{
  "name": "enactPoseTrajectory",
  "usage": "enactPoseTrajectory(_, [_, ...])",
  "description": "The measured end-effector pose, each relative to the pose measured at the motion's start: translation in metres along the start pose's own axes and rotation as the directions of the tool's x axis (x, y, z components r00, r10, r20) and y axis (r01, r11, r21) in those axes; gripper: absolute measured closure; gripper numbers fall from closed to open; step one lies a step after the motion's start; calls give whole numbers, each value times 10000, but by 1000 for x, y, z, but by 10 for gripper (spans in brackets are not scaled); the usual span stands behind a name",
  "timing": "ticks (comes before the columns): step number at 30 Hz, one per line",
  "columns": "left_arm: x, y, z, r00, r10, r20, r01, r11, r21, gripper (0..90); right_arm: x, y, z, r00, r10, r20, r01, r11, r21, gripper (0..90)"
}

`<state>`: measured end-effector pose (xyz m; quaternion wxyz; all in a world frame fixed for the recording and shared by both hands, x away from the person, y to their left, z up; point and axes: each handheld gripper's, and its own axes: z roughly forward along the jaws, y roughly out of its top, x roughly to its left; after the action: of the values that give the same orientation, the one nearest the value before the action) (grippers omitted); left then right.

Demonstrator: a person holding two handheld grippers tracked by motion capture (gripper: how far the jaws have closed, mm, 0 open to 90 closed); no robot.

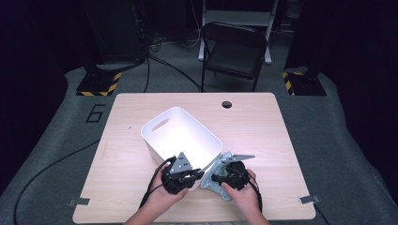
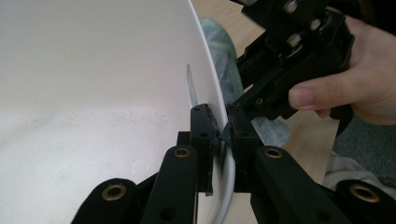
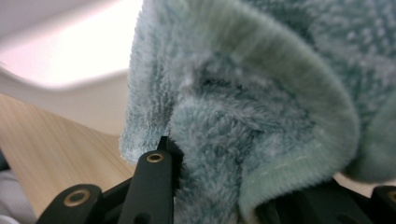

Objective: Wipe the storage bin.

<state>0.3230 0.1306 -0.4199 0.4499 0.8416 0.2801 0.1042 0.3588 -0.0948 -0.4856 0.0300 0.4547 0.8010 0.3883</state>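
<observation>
On the near half of the surface, from the high view, I see my left claw at the white bin and the towel just right of it. Its own view has it clamped on the bin's rim; a tug could tip it. My right claw grips bunched towel, which may slip or snag the rim.

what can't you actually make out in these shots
- High view: most of the towel lies hidden under the right gripper and hand, so its full shape is unclear.
- High view: the bin's near floor is covered by the left gripper.
- Right gripper view: towel fills the gap, hiding the right-hand jaw's tip.
- Left gripper view: the bin's outer wall is cut off by its own rim.
</observation>
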Motion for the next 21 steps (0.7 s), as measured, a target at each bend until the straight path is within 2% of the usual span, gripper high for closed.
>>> enactPoseTrajectory(2, [1, 0, 0, 10000, 30, -36, -30, 10000, -20, 828, -3, -2, 8, 9999, -90, 65, 88, 9995, 305, 660])
enactPoseTrajectory(4, [2, 0, 1, 10000, -99, -9, 99, 9999, -84, 822, -6, -3, 9, 9999, 3, 108, -6, 9996, 291, 637])
enactPoseTrajectory(6, [4, -1, 1, 9994, -315, 122, 317, 9993, -179, 812, -9, -4, 8, 9996, 30, 274, -36, 9997, 236, 581])
enactPoseTrajectory(9, [4, 0, 2, 9996, -271, 12, 271, 9994, -194, 809, -15, -5, 6, 9989, 194, 432, -205, 9995, 230, 474])
enactPoseTrajectory(12, [4, 1, 4, 9997, -240, -108, 238, 9995, -192, 811, -18, -5, 1, 9983, 242, 522, -242, 9997, -6, 417])
enactPoseTrajectory(13, [4, 1, 4, 9996, -245, -125, 243, 9995, -200, 812, -19, -5, -4, 9975, 398, 576, -390, 9991, -156, 390])
enactPoseTrajectory(14, [5, 2, 5, 9997, -182, -130, 180, 9997, -186, 811, -20, -5, -6, 9978, 326, 577, -314, 9993, -215, 378])
enactPoseTrajectory(17, [8, 3, 6, 9995, -272, -156, 269, 9995, -193, 811, -22, -6, -16, 9963, 375, 768, -333, 9979, -547, 351])
enactPoseTrajectory(20, [10, 4, 8, 9991, -379, -200, 374, 9990, -235, 810, -25, -8, -26, 9937, 639, 918, -555, 9943, -911, 331])
enactPoseTrajectory(21, [10, 5, 9, 9990, -413, -182, 408, 9988, -265, 810, -26, -8, -29, 9931, 572, 1024, -461, 9931, -1077, 330])
